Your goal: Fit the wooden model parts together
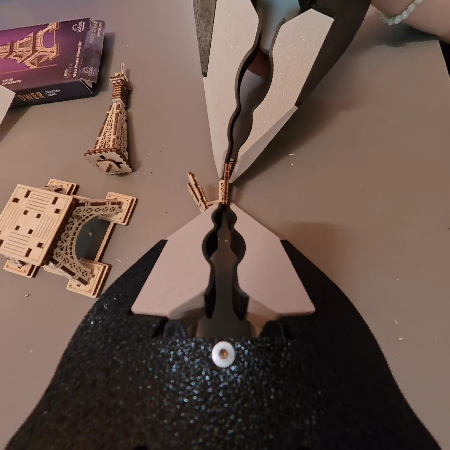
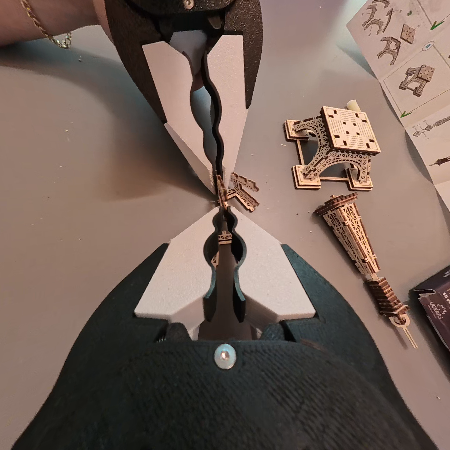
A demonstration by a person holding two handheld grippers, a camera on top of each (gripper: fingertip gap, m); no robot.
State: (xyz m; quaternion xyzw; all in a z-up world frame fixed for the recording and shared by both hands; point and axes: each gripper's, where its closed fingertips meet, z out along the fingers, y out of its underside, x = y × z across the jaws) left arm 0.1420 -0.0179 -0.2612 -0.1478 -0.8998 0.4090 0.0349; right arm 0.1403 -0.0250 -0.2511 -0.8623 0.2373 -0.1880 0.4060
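My left gripper [image 1: 222,206] is shut on a small wooden lattice part [image 1: 197,192] whose arms stick out to the left. My right gripper [image 2: 222,209] is shut on a thin lattice strip [image 2: 224,237] that runs back between its jaws. The two grippers meet tip to tip just above the grey table [image 1: 341,194], and the two parts touch at the joint [image 1: 224,192]. In the left wrist view the right gripper [image 1: 227,177] comes in from the top. In the right wrist view the left gripper [image 2: 217,187] comes in from the top with its bent part [image 2: 243,192].
An arched tower base [image 1: 56,231] [image 2: 341,146] and a tapered tower top [image 1: 114,126] [image 2: 353,248] lie on the table to one side. A purple box [image 1: 48,60] [image 2: 435,309] and an instruction sheet [image 2: 414,60] lie beyond them. A wrist with a bracelet [image 1: 399,14] [image 2: 46,31] shows behind each far gripper. Left and right tips are no more than a few centimetres apart.
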